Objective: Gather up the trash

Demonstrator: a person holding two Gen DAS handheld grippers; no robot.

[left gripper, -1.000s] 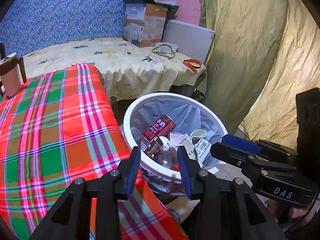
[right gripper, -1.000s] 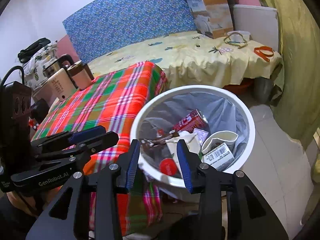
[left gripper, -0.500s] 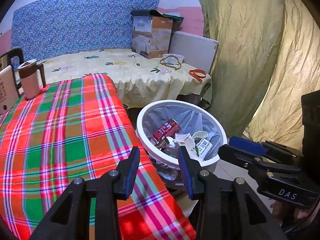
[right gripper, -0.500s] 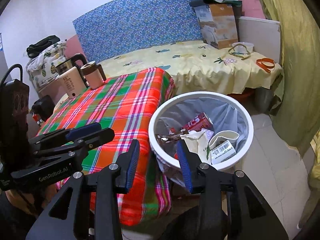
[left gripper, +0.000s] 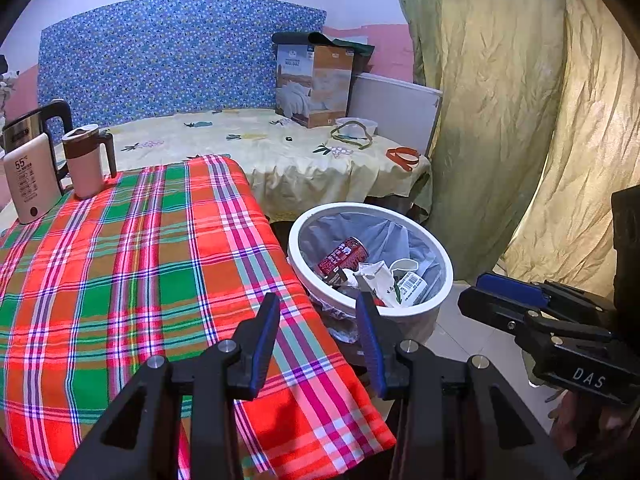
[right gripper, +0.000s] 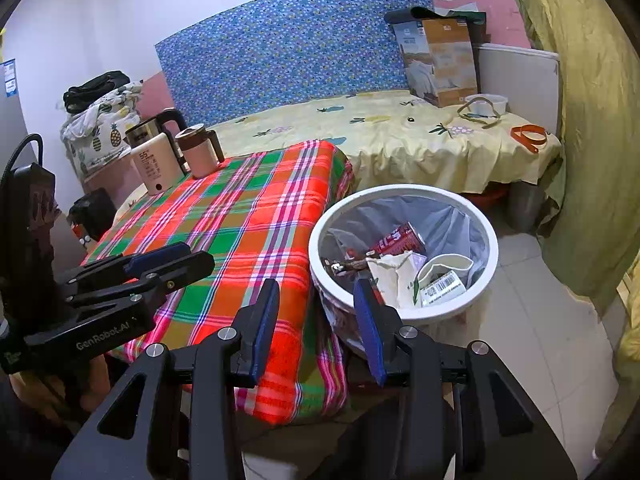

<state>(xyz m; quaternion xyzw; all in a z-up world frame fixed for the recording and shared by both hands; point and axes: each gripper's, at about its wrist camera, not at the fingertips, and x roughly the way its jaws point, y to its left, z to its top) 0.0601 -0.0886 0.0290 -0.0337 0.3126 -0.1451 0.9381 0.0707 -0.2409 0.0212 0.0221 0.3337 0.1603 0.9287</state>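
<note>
A white bin with a grey liner stands on the floor beside the plaid-covered table. Inside lie a red can, crumpled paper and a white cup with a barcode. My left gripper hangs open over the table's corner, short of the bin, with nothing between its blue pads. My right gripper is also open and empty, near the bin's near rim. Each gripper shows at the edge of the other's view.
A cream kettle and a pink mug stand at the table's far end. Behind is a bed with a yellow cloth, a cardboard box and small items. A yellow-green curtain hangs at the right over a tiled floor.
Both grippers have drawn back and slightly up from the bin, which now looks smaller and farther. More of the plaid table, the mug and the kettle have come into view.
</note>
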